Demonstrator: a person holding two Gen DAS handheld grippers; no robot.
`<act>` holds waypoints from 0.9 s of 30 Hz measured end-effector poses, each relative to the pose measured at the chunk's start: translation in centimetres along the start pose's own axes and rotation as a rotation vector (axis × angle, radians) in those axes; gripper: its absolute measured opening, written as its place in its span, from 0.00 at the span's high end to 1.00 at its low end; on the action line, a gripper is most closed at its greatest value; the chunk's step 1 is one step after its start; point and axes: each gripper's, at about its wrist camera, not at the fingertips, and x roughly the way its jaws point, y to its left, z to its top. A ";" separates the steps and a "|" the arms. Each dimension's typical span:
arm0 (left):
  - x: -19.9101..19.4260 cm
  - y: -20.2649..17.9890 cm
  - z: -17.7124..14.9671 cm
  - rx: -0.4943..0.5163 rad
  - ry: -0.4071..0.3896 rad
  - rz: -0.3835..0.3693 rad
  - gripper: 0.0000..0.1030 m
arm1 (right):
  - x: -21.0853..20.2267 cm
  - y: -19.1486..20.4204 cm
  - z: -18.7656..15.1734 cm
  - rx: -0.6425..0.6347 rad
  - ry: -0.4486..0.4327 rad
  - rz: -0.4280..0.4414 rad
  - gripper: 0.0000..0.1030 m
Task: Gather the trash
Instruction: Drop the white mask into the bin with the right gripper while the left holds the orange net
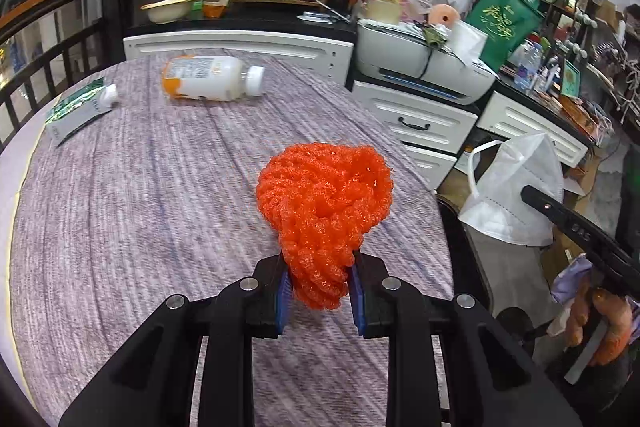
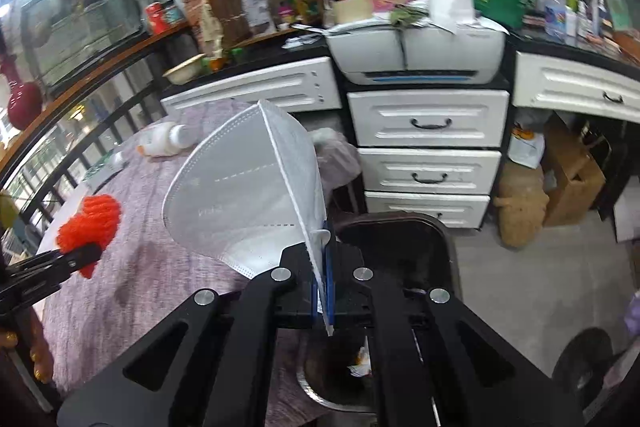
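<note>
Both pairs of jaws are squeezed on trash. On the left gripper (image 1: 320,301) the jaws stand a little apart, with the bottom of an orange foam net (image 1: 324,211) pinched between the blue pads (image 1: 282,301). The net sticks up toward 12 o'clock from the jaws, with its fat, round end at the top. It looks very light, soft and squashy, so a grip on the thin bunched end seems to work well. On the right gripper (image 2: 322,291) the jaws are closed tight on the edge of a white face mask (image 2: 248,187). The mask is folded flat, and its long fold line runs from the jaws up toward 11 o'clock. It looks thin, light and floppy, so holding it by the edge or seam seems best. Just past the right jaws, from about 1 o'clock down to 5 o'clock, sits a dark trash bin (image 2: 448,251) with some scraps inside. Further out on the purple tablecloth (image 1: 140,207), a white bottle (image 1: 214,78) lies on its side at 11 o'clock from the left jaws, cap pointing to 3 o'clock. A green and white tube (image 1: 78,111) lies at 10 o'clock, near the table edge.
</note>
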 end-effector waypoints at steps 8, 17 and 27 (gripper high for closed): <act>0.8 -3.7 -0.5 0.069 0.017 -0.054 0.77 | 5.4 -4.3 -2.7 0.077 0.139 -0.115 0.97; 2.0 -8.1 -1.4 0.150 0.043 -0.103 0.77 | 11.3 -6.6 -6.6 0.144 0.320 -0.146 0.68; 4.5 -11.8 -2.3 0.224 0.111 -0.143 0.77 | 7.7 -8.4 -5.4 0.231 0.171 -0.196 0.24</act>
